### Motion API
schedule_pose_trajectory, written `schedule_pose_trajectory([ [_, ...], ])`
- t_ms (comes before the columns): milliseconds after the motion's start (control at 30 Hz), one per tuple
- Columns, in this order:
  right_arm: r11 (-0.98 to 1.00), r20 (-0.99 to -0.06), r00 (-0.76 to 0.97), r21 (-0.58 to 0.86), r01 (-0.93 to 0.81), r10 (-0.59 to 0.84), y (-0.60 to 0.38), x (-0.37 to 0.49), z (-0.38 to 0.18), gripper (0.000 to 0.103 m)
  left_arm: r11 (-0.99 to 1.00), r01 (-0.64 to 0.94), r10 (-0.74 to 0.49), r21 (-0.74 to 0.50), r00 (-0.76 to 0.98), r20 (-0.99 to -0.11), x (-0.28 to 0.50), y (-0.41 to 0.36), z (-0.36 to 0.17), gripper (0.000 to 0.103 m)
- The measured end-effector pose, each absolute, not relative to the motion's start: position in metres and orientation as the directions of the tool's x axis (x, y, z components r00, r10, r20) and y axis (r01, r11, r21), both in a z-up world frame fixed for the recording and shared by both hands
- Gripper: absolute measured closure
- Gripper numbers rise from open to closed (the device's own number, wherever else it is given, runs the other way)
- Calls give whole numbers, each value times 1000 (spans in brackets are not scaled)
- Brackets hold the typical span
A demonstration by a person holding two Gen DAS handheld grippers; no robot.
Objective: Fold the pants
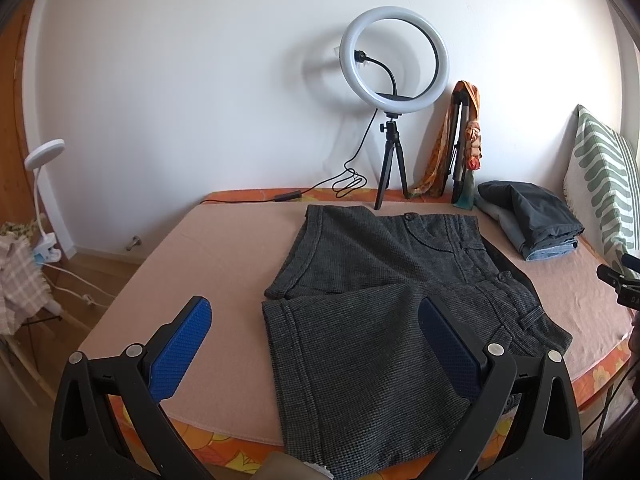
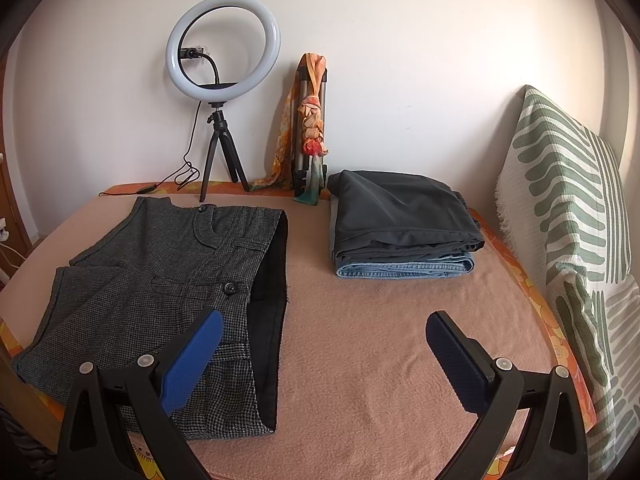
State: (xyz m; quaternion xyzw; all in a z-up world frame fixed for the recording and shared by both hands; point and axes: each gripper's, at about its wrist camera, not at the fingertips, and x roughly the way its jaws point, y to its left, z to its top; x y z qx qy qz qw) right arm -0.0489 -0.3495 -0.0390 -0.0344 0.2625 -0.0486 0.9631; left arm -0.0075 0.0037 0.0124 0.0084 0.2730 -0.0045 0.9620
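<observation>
Dark grey woven shorts (image 1: pixel 372 304) lie spread flat on the pink blanket (image 1: pixel 224 248), waistband to the right, both legs pointing left. In the right wrist view the shorts (image 2: pixel 160 280) fill the left half, the black waistband lining showing. My left gripper (image 1: pixel 316 312) hovers open above the near leg hem, nothing between its blue pads. My right gripper (image 2: pixel 324 328) is open too, its left finger (image 2: pixel 192 356) over the waistband and its right finger over bare blanket (image 2: pixel 380 340). Neither gripper touches the cloth.
A folded stack of dark trousers on jeans (image 2: pixel 400 224) sits at the back right. A ring light on a tripod (image 2: pixel 222 80) and a folded tripod with a scarf (image 2: pixel 312 128) stand at the wall. A striped pillow (image 2: pixel 572 220) lines the right edge. A clip lamp (image 1: pixel 42 160) is left of the bed.
</observation>
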Motion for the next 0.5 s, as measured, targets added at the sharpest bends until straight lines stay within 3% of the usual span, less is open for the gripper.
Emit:
schedule_pose_trajectory([
  [500, 993, -501, 858, -93, 76, -113, -349, -49, -39, 0, 1000, 12, 4, 27, 853, -521, -10, 3, 12, 0],
])
